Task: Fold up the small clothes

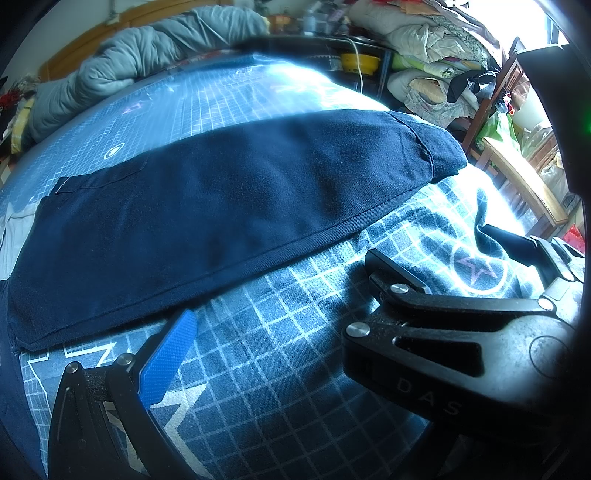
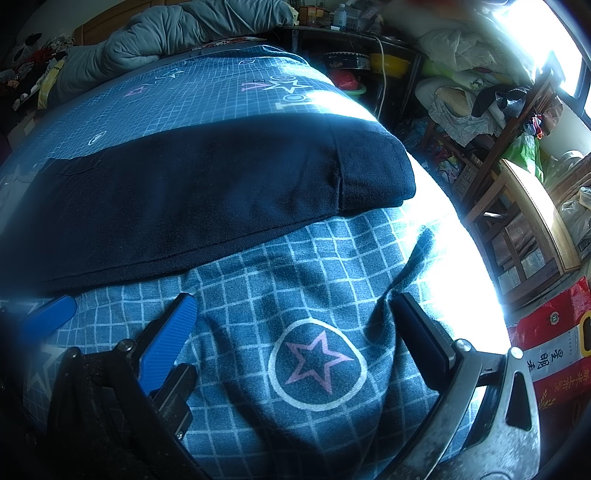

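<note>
Navy folded garment (image 1: 221,214) lies flat just beyond both spread, empty grippers (image 1: 280,295) (image 2: 295,314), on the grid-print bedsheet (image 2: 303,258) by the bed's edge; cluttered bedroom.

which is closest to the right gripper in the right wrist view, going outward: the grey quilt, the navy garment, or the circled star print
1. circled star print, on the bedsheet between the open fingers of the right gripper.
2. navy garment, laid across the bed ahead.
3. grey quilt, bunched at the far end.
</note>
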Action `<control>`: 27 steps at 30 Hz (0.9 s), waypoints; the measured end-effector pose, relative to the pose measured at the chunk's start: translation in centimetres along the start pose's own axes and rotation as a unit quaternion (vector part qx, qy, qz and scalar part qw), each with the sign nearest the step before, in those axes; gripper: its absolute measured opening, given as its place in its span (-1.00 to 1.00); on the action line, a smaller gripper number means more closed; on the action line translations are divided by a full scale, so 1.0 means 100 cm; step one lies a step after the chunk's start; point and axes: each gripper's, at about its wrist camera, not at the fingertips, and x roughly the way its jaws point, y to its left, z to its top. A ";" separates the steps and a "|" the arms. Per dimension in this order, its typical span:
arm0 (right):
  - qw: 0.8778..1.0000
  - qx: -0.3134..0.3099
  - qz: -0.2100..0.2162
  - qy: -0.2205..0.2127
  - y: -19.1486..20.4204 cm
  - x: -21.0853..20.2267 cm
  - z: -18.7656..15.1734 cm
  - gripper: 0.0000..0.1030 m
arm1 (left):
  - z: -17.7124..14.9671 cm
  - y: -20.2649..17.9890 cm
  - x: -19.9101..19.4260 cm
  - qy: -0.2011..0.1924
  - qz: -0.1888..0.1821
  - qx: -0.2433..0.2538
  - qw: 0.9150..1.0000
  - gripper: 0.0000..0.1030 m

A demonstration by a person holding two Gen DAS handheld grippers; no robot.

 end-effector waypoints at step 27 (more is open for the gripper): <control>1.000 0.008 0.015 -0.001 -0.005 0.005 0.002 1.00 | 0.002 -0.002 -0.001 0.004 0.020 -0.011 1.000 1.00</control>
